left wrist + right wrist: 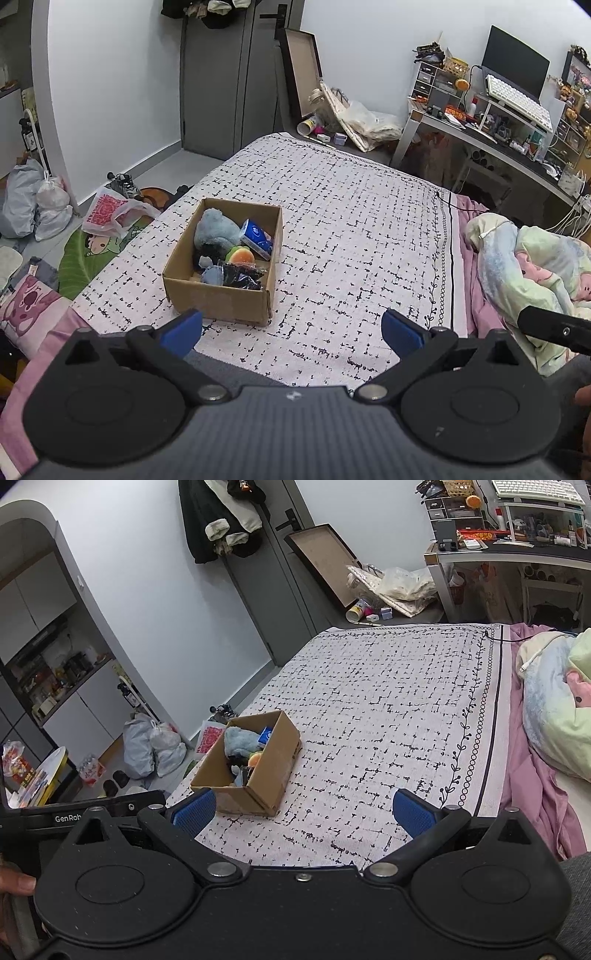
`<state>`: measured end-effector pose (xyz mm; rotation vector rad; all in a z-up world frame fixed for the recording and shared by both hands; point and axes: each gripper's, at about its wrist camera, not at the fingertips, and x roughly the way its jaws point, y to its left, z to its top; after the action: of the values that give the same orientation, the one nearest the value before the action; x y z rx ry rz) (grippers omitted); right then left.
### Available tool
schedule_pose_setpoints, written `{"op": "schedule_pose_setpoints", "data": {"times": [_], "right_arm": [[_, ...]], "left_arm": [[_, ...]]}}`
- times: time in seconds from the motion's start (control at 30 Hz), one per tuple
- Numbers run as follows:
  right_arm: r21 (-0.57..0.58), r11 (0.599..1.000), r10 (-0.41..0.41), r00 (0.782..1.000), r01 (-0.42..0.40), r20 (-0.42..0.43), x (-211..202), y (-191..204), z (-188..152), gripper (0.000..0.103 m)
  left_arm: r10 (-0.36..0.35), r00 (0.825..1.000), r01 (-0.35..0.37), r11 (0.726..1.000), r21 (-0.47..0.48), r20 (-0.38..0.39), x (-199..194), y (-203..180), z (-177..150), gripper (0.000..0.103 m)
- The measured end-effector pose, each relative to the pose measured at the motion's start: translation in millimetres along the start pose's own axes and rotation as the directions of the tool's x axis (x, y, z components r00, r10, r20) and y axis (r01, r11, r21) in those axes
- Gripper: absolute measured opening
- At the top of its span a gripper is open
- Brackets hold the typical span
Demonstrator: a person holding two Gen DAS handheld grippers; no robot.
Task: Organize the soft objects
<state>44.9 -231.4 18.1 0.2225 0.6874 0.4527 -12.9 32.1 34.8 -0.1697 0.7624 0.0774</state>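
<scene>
The left hand-held gripper (pixel 291 330) and the right hand-held gripper (pixel 304 810) both hang over the bed (pixel 351 206) with their blue pads spread wide apart, released and holding nothing. The cardboard box (pixel 221 299) stands on the patterned bedcover, near the left edge of the bed, just ahead of the left pad of each gripper. Inside the box lie a grey-blue plush (pixel 214 230), a blue tissue pack (pixel 257 239), an orange-green toy (pixel 241 254) and a black bag (pixel 242 277), all packed close together.

Patterned bed (pixel 351 206) bearing cardboard box (pixel 218 299), crumpled blanket (pixel 532 258).
</scene>
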Motion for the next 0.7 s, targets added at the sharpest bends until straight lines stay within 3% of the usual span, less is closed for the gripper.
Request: {"op": "schedule_pose_setpoints", "data": {"times": [0.7], "right_arm": [[0.002, 1.000, 0.006, 1.000, -0.006, -0.002, 0.5, -1.1, -0.7, 0.103]], "left_arm": [[0.002, 1.000, -0.002, 1.000, 0.005, 0.000, -0.5, -0.4, -0.4, 0.102]]}}
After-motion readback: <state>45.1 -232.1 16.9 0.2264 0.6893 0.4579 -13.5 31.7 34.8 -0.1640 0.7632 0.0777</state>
